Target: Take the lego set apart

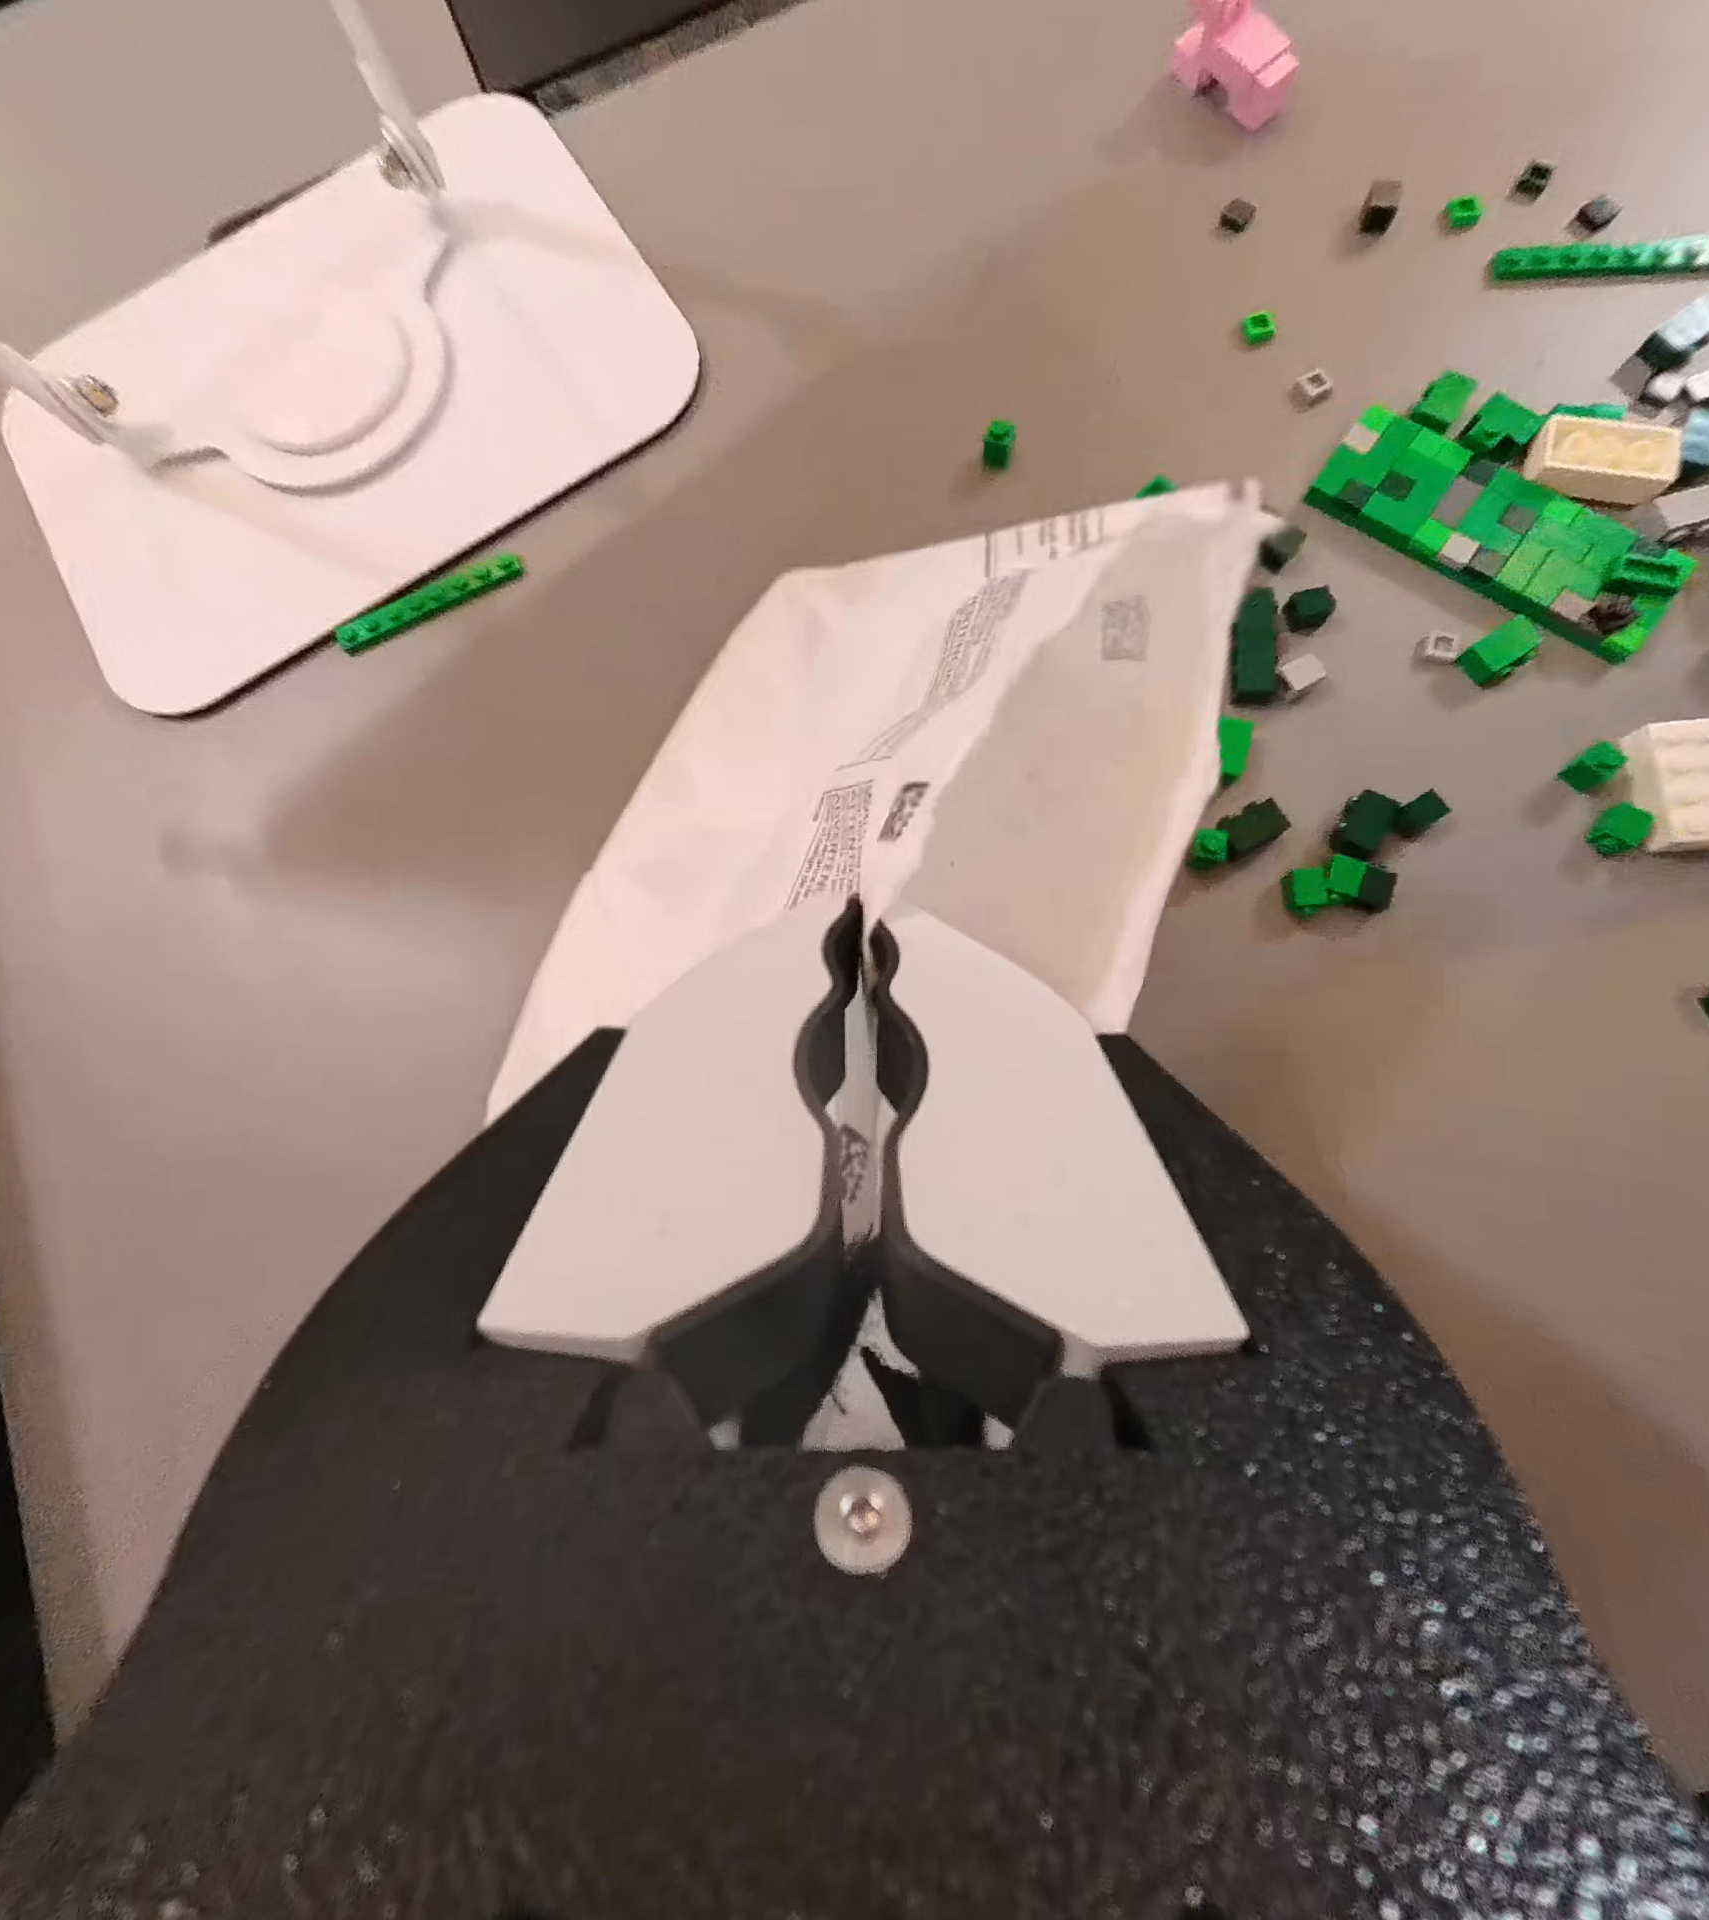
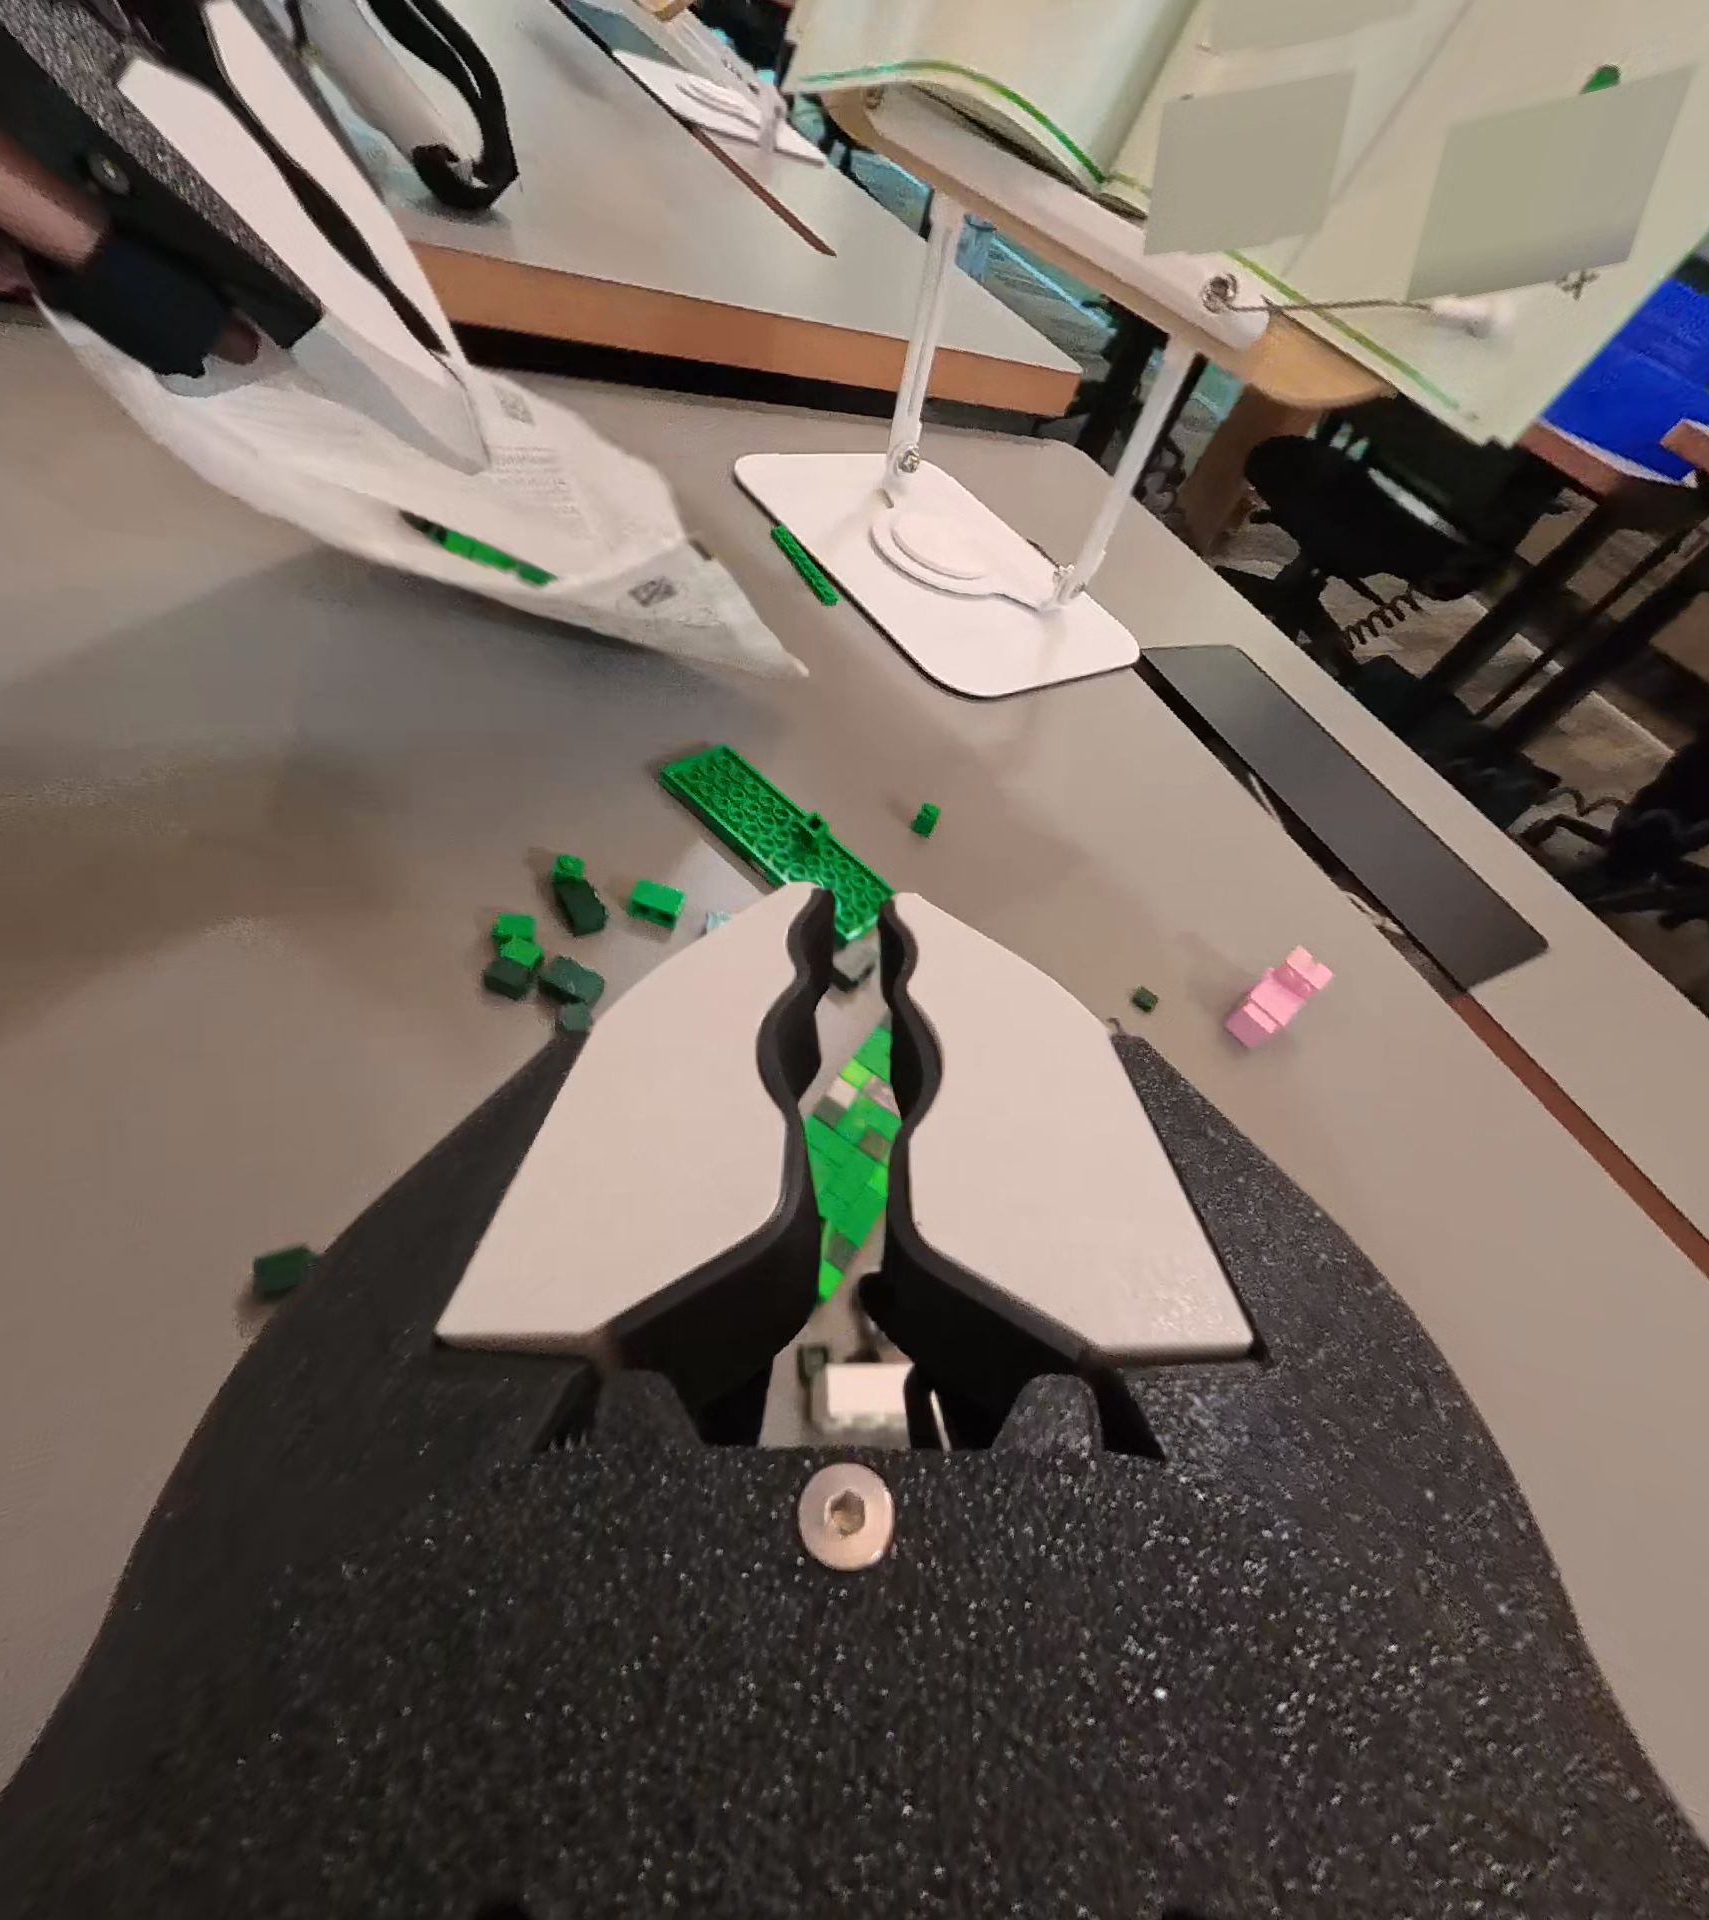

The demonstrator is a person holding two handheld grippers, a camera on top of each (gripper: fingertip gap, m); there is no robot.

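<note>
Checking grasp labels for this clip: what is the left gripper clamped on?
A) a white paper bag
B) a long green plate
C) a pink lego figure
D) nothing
A: the left gripper pinches the white paper bag between its closed fingers.

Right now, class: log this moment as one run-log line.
left gripper: shut on paper bag | right gripper: open over green plate | loose bricks scattered

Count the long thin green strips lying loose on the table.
2 strips: one beside the white stand base, one beyond the brick pile. More may hide in the paper bag.
</note>
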